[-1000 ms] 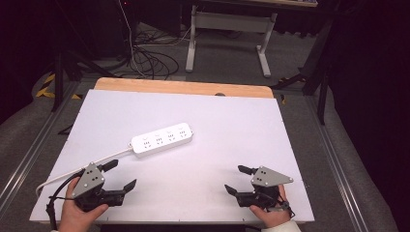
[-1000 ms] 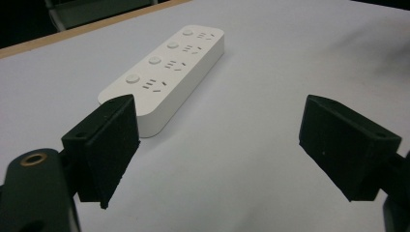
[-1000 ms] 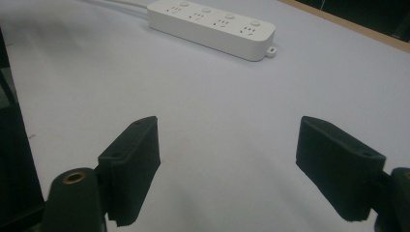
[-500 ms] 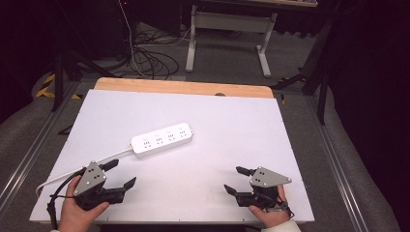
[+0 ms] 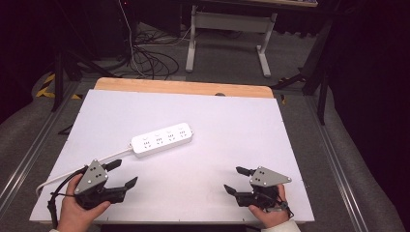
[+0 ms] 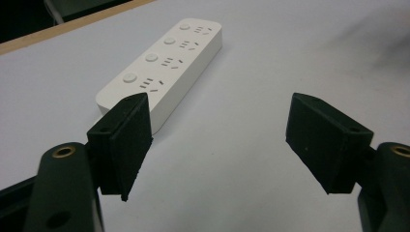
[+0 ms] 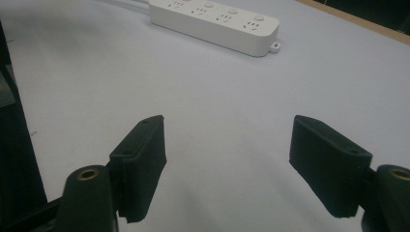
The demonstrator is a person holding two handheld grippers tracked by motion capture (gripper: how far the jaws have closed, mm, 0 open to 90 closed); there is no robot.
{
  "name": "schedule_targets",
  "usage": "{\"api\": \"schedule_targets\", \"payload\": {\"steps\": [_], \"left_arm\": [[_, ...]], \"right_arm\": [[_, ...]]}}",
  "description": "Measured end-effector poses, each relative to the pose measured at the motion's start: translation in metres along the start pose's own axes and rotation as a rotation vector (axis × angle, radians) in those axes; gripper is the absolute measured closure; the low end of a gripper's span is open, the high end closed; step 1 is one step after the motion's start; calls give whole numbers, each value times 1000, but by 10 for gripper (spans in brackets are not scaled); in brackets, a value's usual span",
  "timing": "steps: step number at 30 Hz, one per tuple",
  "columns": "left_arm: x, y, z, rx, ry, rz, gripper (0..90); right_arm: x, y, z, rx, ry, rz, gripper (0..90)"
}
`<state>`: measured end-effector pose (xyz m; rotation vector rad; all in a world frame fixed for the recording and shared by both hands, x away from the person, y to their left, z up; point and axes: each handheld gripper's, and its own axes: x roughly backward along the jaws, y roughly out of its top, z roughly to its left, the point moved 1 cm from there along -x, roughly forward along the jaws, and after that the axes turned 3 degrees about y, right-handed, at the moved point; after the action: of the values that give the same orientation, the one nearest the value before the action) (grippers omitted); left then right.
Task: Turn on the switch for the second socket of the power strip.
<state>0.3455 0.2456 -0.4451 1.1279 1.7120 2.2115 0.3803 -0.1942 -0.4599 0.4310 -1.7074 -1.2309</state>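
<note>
Power strip (image 5: 163,139) mid-table (image 5: 241,130); left gripper (image 5: 122,174) near-left, right gripper (image 5: 237,180) near-right, both apart from it.

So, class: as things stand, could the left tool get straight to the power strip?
Probably yes. The left tool is open and points toward the power strip, with bare white table between them. The strip's cord runs close beside the tool but does not block the way.

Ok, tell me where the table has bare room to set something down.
The table is bare right of the power strip to its right edge, along the far wooden edge, and between the left gripper and right gripper. The near-left corner is crowded by the cord.
</note>
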Motion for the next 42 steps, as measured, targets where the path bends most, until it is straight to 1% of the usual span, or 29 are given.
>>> {"api": "schedule_targets", "payload": {"steps": [1, 4, 5, 7, 8, 12, 14, 16, 17, 18, 19, 21, 22, 23, 24, 28, 29, 33, 35, 38, 39, 40, 41, 42], "left_arm": [[0, 0, 0, 0, 0, 0, 270], [1, 7, 2, 14, -15, 7, 303], [1, 9, 3, 29, -22, 0, 321], [1, 14, 7, 31, -46, -2, 368], [0, 16, 8, 35, -52, -4, 372], [-1, 27, 10, 30, -43, -14, 390], [-3, 33, 11, 28, -37, -15, 417], [-3, 36, 12, 25, -33, -14, 417], [-5, 41, 13, 24, -24, -12, 418], [-5, 41, 13, 24, -24, -12, 419], [-7, 46, 15, 19, -18, -13, 419], [-8, 49, 16, 18, -16, -13, 418], [-10, 53, 16, 22, -15, -17, 418], [-11, 55, 17, 16, -12, -13, 418], [-12, 56, 17, 25, -17, -14, 418], [-15, 60, 20, 27, -11, -9, 420], [-17, 62, 23, 30, -16, 3, 421], [-23, 67, 25, 39, -29, 16, 416], [-25, 70, 26, 35, -26, 18, 417], [-28, 74, 26, 12, -15, 29, 436], [-29, 75, 26, -5, -8, 35, 453], [-29, 75, 26, -5, -8, 35, 472], [-32, 77, 26, -23, 12, 45, 480], [-32, 77, 26, -23, 12, 45, 500]], "right_arm": [[0, 0, 0, 0, 0, 0, 294], [-1, 0, 1, 7, -1, 9, 290], [-1, 0, 1, 7, 0, 10, 290], [-1, 0, 1, 8, 0, 10, 290], [-1, 0, 2, 8, 0, 7, 289], [-1, 0, 2, 10, -2, 9, 288], [-1, 0, 2, 4, 1, 9, 288], [-1, 0, 2, 6, 1, 5, 288], [-1, 0, 2, 6, 2, 4, 287], [-1, 0, 2, 6, 2, 4, 287], [-1, 0, 3, 6, 2, 6, 287], [0, 0, 3, 6, 2, 4, 287], [0, 0, 3, 6, 3, 4, 287], [0, 0, 3, 6, 3, 4, 286], [0, 0, 3, 6, 3, 4, 285], [0, 0, 3, 3, 2, 2, 281], [0, 0, 3, 0, 6, 2, 280], [-1, 0, 2, 4, 7, 3, 280], [-1, 0, 3, 3, 8, 5, 280], [-1, -1, 3, 5, 10, 6, 279], [-1, -1, 3, 4, 11, 5, 280], [-1, -1, 3, 4, 12, 5, 280], [-1, -1, 3, 4, 12, 5, 278], [-1, -1, 3, 3, 13, 4, 273]]}}
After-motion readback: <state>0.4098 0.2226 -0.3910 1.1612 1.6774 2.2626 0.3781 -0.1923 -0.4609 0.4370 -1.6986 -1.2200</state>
